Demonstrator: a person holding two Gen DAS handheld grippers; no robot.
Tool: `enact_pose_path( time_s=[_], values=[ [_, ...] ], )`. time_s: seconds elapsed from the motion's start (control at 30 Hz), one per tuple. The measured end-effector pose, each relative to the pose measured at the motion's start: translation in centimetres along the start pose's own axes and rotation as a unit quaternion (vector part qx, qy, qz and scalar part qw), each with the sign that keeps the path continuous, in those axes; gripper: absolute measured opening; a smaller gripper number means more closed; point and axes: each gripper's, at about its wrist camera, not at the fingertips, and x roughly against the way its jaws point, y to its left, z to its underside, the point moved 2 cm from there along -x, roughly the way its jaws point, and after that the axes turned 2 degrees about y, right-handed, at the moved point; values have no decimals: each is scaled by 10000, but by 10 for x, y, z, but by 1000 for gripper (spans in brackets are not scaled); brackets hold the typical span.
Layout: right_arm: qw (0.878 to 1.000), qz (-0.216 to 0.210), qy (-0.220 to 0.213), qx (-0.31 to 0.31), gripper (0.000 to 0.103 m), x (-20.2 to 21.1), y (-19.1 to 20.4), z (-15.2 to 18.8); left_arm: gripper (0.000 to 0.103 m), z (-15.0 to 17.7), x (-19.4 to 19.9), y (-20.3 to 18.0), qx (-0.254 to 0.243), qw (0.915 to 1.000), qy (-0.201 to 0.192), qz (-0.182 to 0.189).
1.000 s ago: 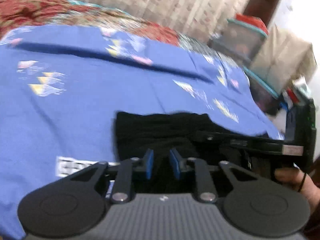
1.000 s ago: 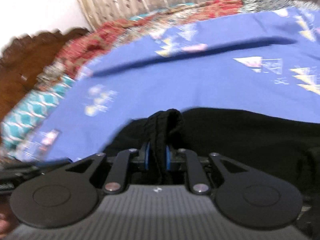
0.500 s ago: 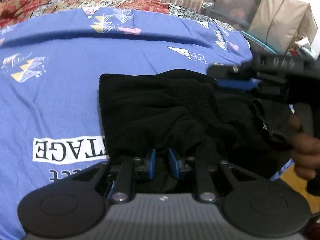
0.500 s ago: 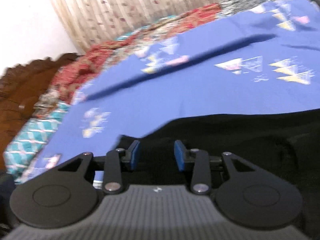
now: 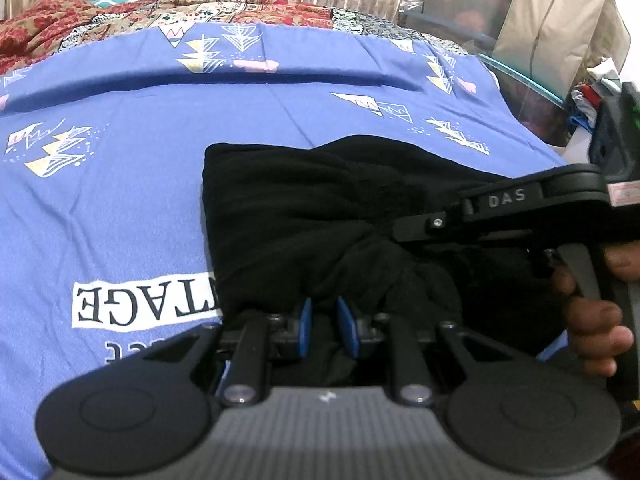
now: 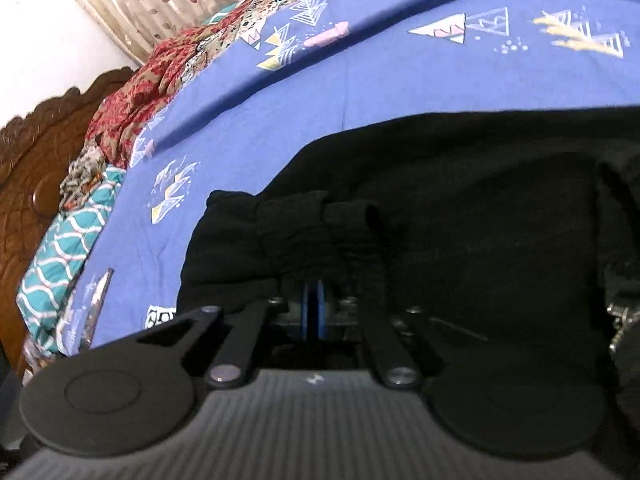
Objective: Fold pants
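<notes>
Black pants lie folded and bunched on a blue printed bedsheet. My left gripper sits at their near edge, its blue pads narrowly apart and shut on a gathered piece of the black cloth. The right gripper, held by a person's hand, reaches in from the right with its tips buried in the bunched cloth. In the right wrist view its jaws are closing: my right gripper has its pads almost together on a thin fold of the pants, and a rolled hem bulges just beyond the tips.
A red patterned quilt lies along the far side of the bed. Plastic boxes and a beige bag stand beyond the bed's right edge. A carved wooden headboard and a teal cushion are at the other end.
The right gripper let go of the fold it held, opened wide, then came down and closed on the pants again. The left gripper sank toward the bed, still holding cloth.
</notes>
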Motion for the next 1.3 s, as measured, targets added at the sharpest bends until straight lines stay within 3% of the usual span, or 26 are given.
enact_pose_path(
  time_s=[0.33,0.6,0.77,0.93,1.13,1.2,1.3],
  values=[
    [9958,-143,-136,892,15,33,27,23,18,1,1,-3,14,10000,-15,-72],
    [9954,27,277,919,15,17,15,31,18,3,0,-7,-60,9999,-18,-135],
    [9875,180,133,1558,15,12,23,44,18,2,-2,-8,-65,9998,-4,-174],
    [9911,56,129,1325,15,15,18,42,18,1,-2,-9,-78,9998,7,-200],
    [9873,172,40,1579,20,28,27,47,18,0,1,-10,-57,9997,17,-246],
    [9870,179,-68,1598,25,38,28,46,19,-2,5,-9,-21,9997,5,-229],
    [9887,161,-324,1453,25,54,22,46,21,-9,18,-7,35,9997,-139,-207]
  ],
)
